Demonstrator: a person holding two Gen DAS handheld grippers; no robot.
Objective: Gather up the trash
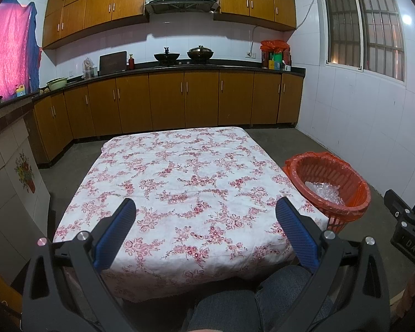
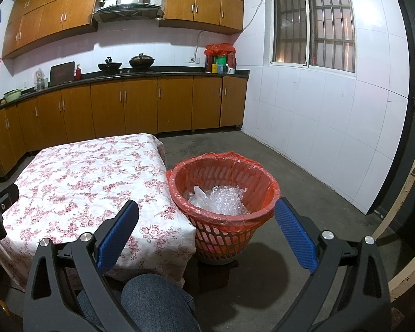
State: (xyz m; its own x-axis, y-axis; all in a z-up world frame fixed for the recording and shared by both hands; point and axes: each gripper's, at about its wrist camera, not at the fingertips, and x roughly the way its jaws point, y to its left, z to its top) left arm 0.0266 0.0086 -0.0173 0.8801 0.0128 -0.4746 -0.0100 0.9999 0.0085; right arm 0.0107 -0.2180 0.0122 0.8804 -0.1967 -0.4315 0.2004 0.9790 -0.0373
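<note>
both tongs (image 1: 204,207) (image 2: 206,210) spread wide, held level

A red plastic basket (image 2: 224,229) with lattice sides stood upright on the floor, touching the table's right edge. An orange-red bag (image 2: 260,191) lined it, folded over the rim. Crumpled clear plastic wrap (image 2: 218,200) lay inside, well below the rim.

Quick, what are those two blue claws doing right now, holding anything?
Left gripper: open, holding nothing, above the table.
Right gripper: open, holding nothing, facing the trash basket.
</note>
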